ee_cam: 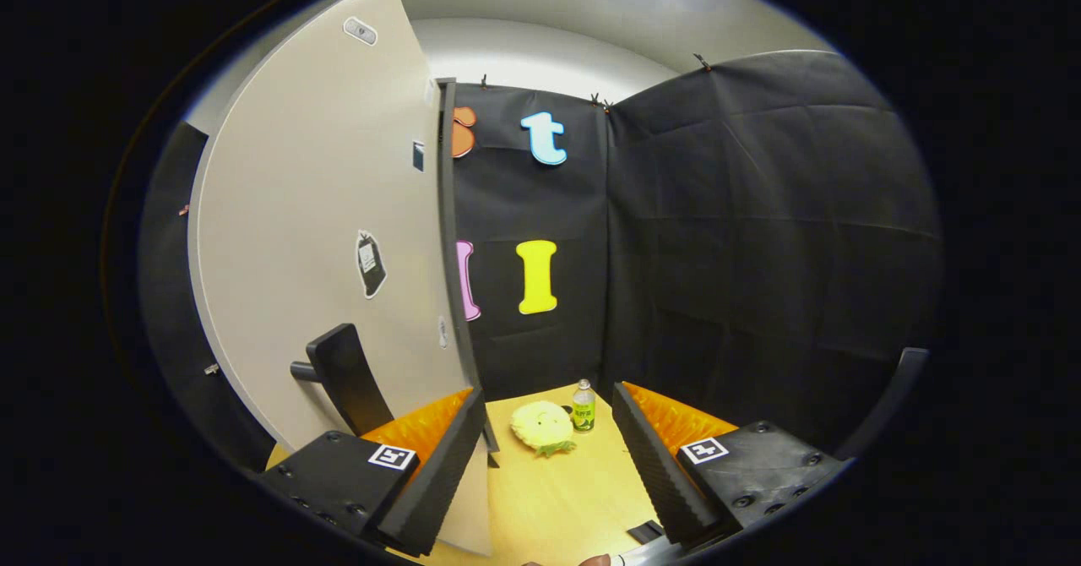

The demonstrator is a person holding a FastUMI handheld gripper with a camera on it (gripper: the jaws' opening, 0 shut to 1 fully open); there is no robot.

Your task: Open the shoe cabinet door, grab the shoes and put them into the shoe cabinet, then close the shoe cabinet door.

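Fingers (439, 473) spread — cabinet door (321, 236) beside them.

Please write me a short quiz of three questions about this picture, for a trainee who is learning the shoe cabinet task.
1. True or false: the gripper has its fingers shut on the black handle.
2. Which things stand on the yellow table beyond the fingers? A) a pair of shoes and a box; B) a small bottle and a yellow plush toy; C) a cup and a plate.
3. Fill in: the pale cabinet door stands on the side of the ____ finger.

Key
1. False. The fingers are apart and hold nothing; the handle is beside the left finger.
2. B
3. left
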